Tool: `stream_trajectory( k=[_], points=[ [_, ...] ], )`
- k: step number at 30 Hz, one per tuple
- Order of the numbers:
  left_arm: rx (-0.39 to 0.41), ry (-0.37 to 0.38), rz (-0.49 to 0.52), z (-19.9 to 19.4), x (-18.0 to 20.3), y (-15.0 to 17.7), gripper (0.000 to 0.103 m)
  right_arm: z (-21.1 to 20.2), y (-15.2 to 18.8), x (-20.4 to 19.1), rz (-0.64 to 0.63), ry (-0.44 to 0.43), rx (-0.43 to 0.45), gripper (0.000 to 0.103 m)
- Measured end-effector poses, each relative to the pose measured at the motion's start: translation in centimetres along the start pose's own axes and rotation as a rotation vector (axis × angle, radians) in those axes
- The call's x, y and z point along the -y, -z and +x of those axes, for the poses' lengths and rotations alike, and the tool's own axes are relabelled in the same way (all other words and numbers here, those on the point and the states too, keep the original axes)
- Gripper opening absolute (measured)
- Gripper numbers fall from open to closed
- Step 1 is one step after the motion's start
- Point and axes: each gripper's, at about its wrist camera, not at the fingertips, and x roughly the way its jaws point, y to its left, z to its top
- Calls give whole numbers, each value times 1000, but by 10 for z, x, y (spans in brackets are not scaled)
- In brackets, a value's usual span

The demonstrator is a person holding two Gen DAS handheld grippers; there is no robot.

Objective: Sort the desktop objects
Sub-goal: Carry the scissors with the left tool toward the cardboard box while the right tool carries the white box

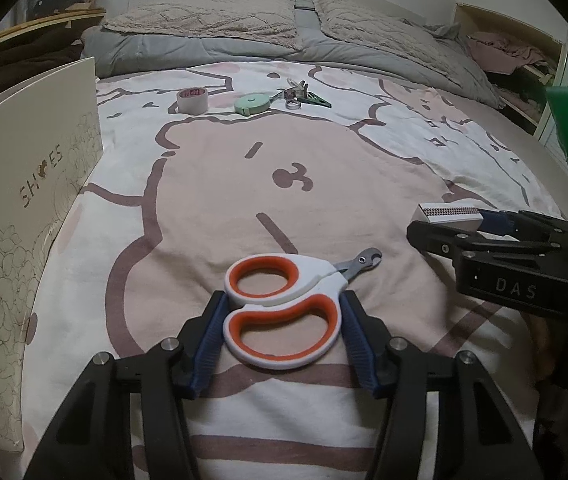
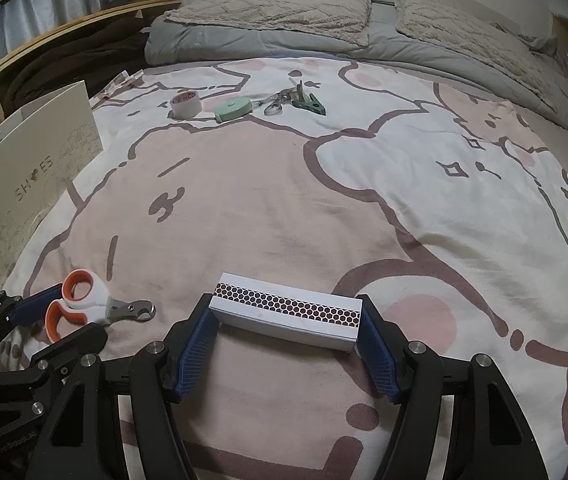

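You've got the nail clippers (image 1: 284,312) sitting right between the pads of your left gripper (image 1: 282,336), orange-lined handles toward you and the little metal jaw pointing away to the right. The pads look pressed against the lower handle loop on both sides, so I'd call that a grip, sideways across the handles, which makes sense since that's the widest, flattest part to squeeze.

Over on the other side, your right gripper (image 2: 288,332) is clamped on the matchbox (image 2: 286,312) end to end, striker strip facing up. Holding it by the short ends keeps it from twisting, though a thin cardboard sleeve might crush if you squeeze harder.

Both things seem to be low over the blanket (image 2: 284,208), can't tell if they're lifted clear of it or touching.

Farther out ahead of both grippers there's a little cluster: a tape roll (image 1: 192,100), a green tape measure (image 1: 250,103), and keys with a green clip (image 1: 304,96) just beside it. The shoe box (image 1: 32,200) stands off to your left, probably where stuff goes, but that's my guess.
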Motion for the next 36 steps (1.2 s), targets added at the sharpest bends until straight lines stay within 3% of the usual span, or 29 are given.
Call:
stream_trajectory(
  k=[9, 21, 36],
  points=[
    [11, 25, -37, -8, -5, -6, 56, -16, 0, -3, -10, -28, 32, 69],
    [106, 16, -38, -37, -5, -16, 56, -52, 11, 4, 26, -19, 81, 69],
    [248, -1, -12, -87, 0, -51, 56, -102, -7, -9, 3, -20, 200, 69]
  ],
)
